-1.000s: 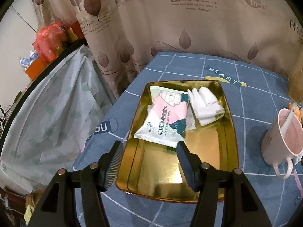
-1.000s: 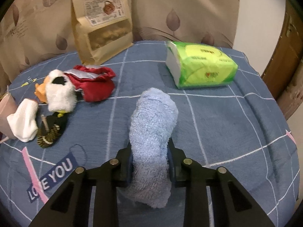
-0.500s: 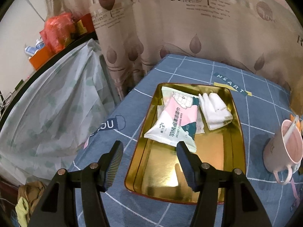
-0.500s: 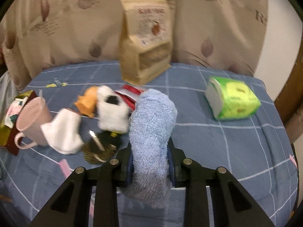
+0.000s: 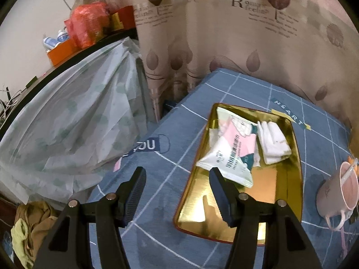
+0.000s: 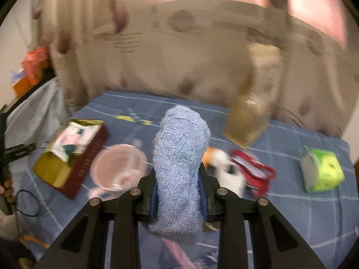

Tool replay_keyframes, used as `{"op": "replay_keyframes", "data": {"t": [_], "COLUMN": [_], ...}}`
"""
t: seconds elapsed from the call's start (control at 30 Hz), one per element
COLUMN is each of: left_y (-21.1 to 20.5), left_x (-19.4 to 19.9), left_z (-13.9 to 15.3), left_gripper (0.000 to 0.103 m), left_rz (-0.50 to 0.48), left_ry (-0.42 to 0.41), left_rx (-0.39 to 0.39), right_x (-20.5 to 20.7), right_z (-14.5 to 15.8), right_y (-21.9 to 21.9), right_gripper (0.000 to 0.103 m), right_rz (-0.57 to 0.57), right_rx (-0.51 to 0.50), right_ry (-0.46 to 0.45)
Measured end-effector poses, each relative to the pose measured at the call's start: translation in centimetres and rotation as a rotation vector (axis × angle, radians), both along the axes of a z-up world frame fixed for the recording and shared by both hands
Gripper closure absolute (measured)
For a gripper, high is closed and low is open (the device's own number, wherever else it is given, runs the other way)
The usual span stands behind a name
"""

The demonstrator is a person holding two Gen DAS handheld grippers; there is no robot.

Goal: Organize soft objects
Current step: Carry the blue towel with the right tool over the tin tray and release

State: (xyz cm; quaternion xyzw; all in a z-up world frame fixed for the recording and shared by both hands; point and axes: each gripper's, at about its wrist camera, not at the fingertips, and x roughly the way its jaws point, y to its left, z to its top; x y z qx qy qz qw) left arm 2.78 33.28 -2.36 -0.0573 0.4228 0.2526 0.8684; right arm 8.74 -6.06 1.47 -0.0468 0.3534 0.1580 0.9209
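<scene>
My right gripper [image 6: 177, 177] is shut on a rolled light-blue towel [image 6: 180, 157] and holds it above the blue table. A gold tray [image 5: 237, 204] lies on the table; in it are a pink-and-white wipes packet [image 5: 228, 154] and a folded white cloth [image 5: 273, 143]. The tray also shows at the left of the right wrist view [image 6: 51, 168]. My left gripper [image 5: 177, 177] is open and empty, hovering over the tray's near left edge. A plush toy with red cloth [image 6: 242, 170] lies right of the towel.
A pink mug [image 5: 338, 192] stands right of the tray and also shows in the right wrist view [image 6: 119, 168]. A green tissue pack [image 6: 323, 170] lies at the far right, a brown paper bag [image 6: 249, 121] at the back. A plastic-covered heap [image 5: 67, 121] is beyond the table's left edge.
My right gripper has swung left with the towel, so the mug and tray came into its view. My left gripper has drawn back and left from the tray.
</scene>
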Motion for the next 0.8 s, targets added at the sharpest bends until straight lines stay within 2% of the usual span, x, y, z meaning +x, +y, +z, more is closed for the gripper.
{"op": "replay_keyframes", "data": {"t": [0.37,0.8], "left_y": [3.8,6.1], "left_x": [-1.3,-2.3], "left_z": [0.6,0.9], "left_gripper": [0.043,0.043], "left_rz": [0.092,0.145], "left_ry": [-0.012,-0.029], "left_rx": [-0.023,-0.049], "right_x": [0.0,0.7], "right_z": [-0.8,-3.8], "right_y": [12.4,22.1], "right_gripper": [0.077,0.076], "right_rz": [0.259,0.382], "right_rx": [0.007,-0.005], "right_ry": [0.041,0.112]}}
